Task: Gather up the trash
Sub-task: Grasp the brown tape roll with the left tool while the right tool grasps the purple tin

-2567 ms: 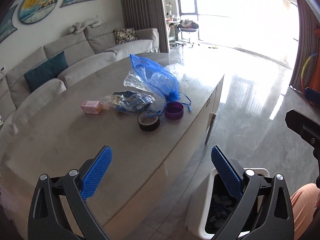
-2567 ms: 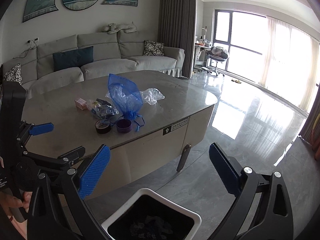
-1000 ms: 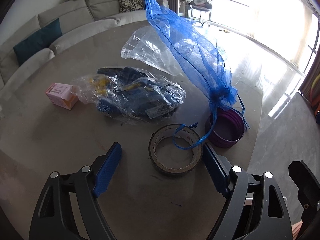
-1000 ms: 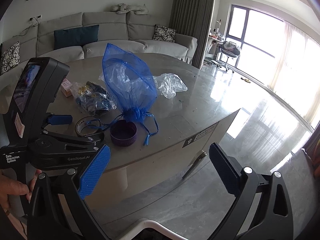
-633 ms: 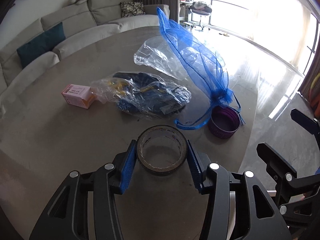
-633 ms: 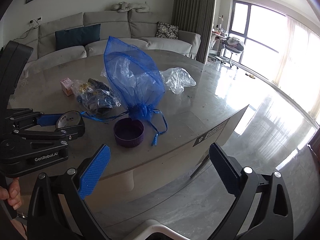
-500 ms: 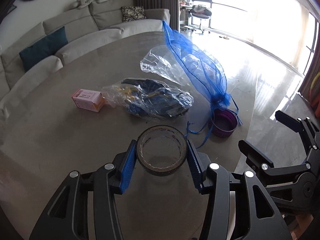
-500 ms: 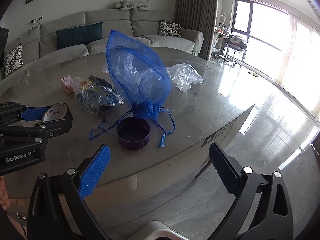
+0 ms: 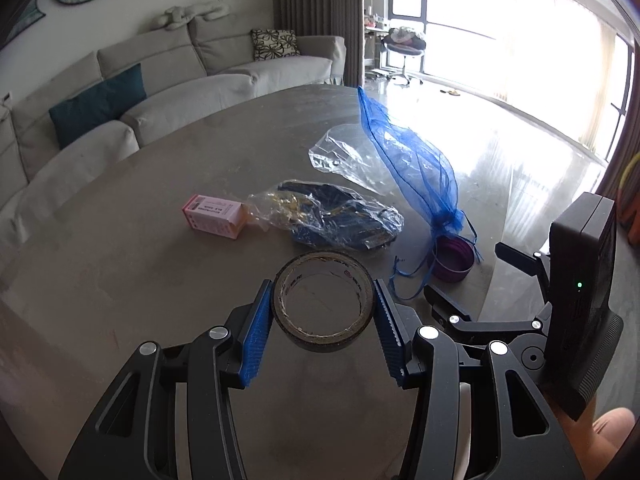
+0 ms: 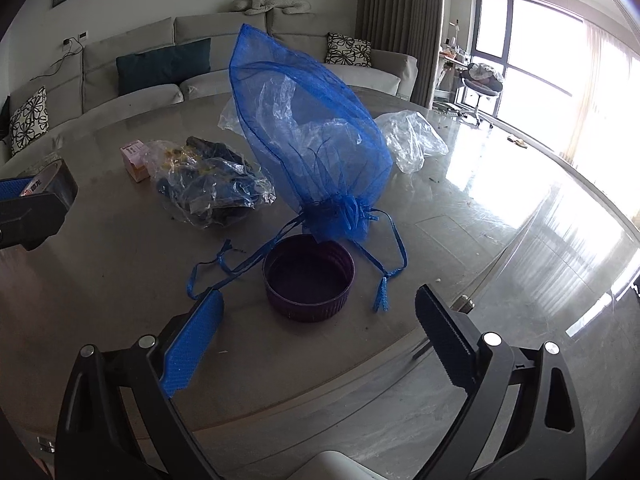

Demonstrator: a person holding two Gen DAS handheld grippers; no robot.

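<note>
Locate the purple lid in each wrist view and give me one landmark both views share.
Left wrist: purple lid sits right of centre, near the table edge.
Right wrist: purple lid sits at centre, just ahead of the open right gripper.
Shared landmark: the blue mesh bag beside it.

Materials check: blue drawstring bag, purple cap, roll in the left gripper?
Blue bag: sheer mesh fabric, probably organza; contents show through.
Purple cap: likely molded plastic, matte, ribbed rim.
Tape roll in left gripper: dark glossy tape on a cardboard-looking core.
</note>
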